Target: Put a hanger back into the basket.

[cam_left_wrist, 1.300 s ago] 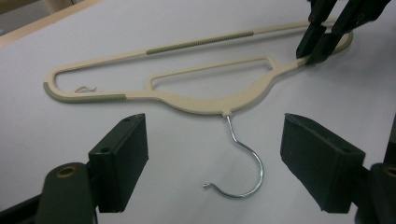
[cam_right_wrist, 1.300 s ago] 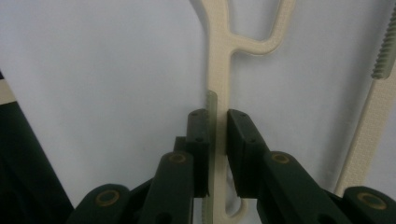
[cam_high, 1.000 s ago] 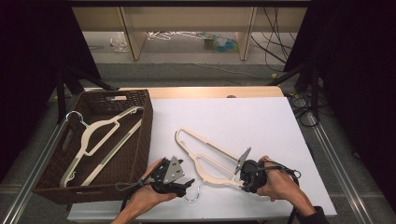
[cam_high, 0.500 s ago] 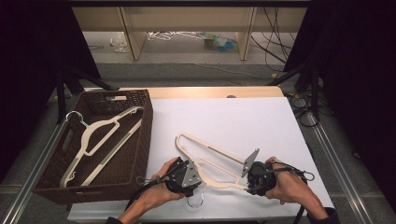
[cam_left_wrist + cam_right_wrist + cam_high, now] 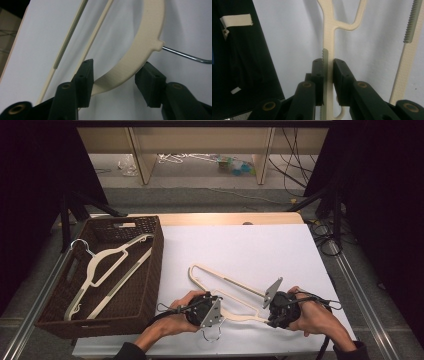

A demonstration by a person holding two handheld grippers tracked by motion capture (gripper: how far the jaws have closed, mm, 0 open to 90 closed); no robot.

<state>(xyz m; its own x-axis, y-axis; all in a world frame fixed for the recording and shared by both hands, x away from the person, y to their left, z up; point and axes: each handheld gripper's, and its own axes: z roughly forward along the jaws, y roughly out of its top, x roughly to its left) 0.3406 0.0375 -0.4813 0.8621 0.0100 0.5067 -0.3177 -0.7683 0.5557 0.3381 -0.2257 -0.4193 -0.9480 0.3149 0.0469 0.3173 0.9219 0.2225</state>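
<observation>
The white table bears a wicker basket at its left, one hanger inside. A cream hanger lies near the front edge – its neck hidden under the left gripper, whose jaws have just been closing around the shoulder, gaps remaining. The right gripper clamps one end – tips hidden.

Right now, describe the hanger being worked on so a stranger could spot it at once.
On the white table, right of the brown wicker basket, a cream hanger lies flat near the front edge. Unlike the cream hanger in the basket, it lies on the bare tabletop between both hand-held tools.
</observation>
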